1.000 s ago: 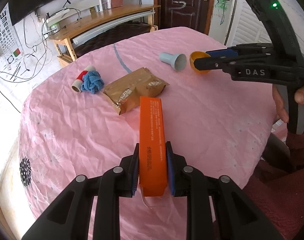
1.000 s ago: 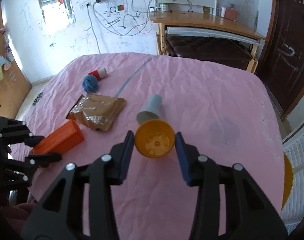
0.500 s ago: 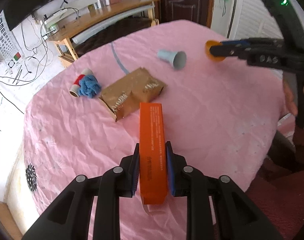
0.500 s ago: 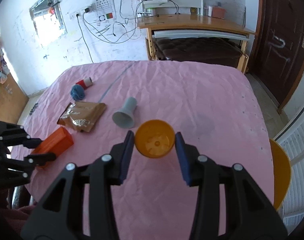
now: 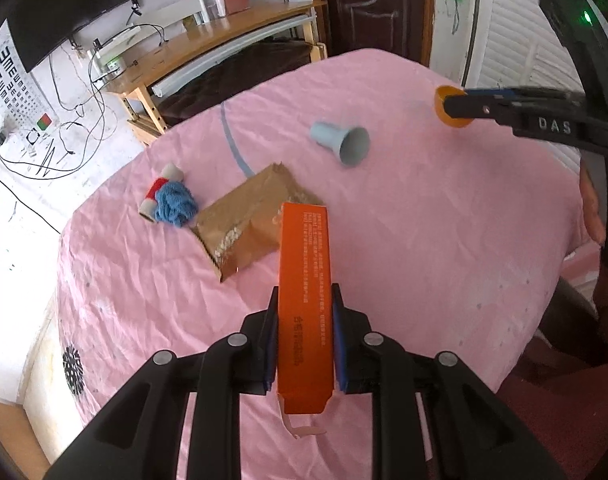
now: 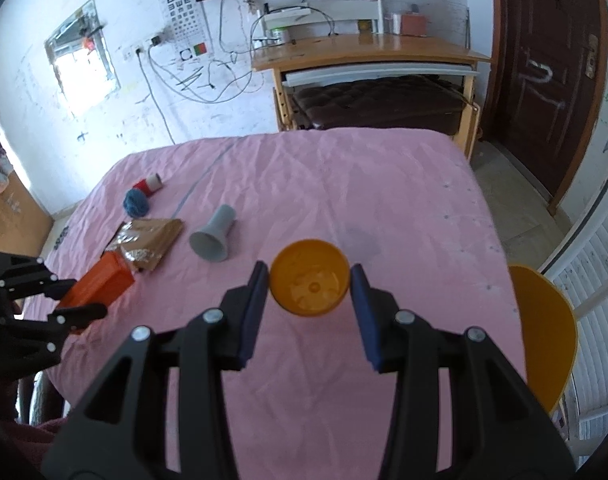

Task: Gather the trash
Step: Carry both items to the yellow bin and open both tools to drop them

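- Left wrist view: we see the left gripper (image 5: pixel 304 334) clenched on an orange carton (image 5: pixel 303 304), blue pads pressed on both long sides, carton held above the near edge of the table (image 5: pixel 444 240), open flap hanging at its near end.
- Right gripper (image 5: pixel 450 106) shows in the same view at the right edge of the table, pinching an orange plastic cup (image 5: pixel 444 100) in the air.
- Right wrist view: we confirm the cup (image 6: pixel 310 282) sits between the right gripper (image 6: pixel 310 286) pads, both pads touching its sides, mouth facing the camera.
- Brown foil wrapper (image 5: pixel 251 220) lies flat on the pink tablecloth near the table's middle, just beyond the carton's far end; from the left wrist the carton overlaps it in view, we cannot tell if they touch.
- Blue yarn ball (image 5: pixel 175 204) sits toward the left edge, touching a red-and-white spool (image 5: pixel 159 192).
- Grey funnel-shaped cup (image 5: pixel 342 142) lies on its side farther in, well apart from the wrapper, wide mouth toward the right edge.
- Yellow chair (image 6: pixel 544 332) stands off the table's right edge.
- Wooden desk (image 6: pixel 368 52) sits against the far wall beyond the table.
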Tool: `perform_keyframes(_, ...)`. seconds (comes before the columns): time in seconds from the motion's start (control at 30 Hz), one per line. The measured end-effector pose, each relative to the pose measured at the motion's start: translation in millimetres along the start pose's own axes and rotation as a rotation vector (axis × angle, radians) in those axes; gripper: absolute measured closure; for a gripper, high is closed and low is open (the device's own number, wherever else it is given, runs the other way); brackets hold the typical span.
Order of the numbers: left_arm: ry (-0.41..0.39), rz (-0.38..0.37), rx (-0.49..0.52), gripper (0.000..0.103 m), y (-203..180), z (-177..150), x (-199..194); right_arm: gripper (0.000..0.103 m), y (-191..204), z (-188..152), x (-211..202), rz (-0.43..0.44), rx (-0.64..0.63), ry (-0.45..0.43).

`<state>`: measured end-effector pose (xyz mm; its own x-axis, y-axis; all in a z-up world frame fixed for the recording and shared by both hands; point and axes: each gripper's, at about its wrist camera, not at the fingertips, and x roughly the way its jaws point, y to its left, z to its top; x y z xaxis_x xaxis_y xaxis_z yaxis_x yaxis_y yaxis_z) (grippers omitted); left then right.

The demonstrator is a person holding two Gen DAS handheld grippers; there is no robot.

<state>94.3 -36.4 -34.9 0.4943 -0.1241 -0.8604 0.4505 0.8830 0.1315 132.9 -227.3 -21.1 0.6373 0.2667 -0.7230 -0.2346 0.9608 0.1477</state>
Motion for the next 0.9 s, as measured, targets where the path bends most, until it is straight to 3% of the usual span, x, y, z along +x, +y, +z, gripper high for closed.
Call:
perform_keyframes(0.27, -0.053, -0.031, 0.031, 0.086, -22.4, 30.8, -6.7, 0.063, -35.9, -1.7, -18.7, -0.038, 0.064, -0.042)
perform_keyframes(0.9, -0.103, -0.146, 0.169, 0.086, -148.6, 114.5, 11.2, 0.063, -153.0, -35.2, -36.4, -0.175, 0.269, -0.079)
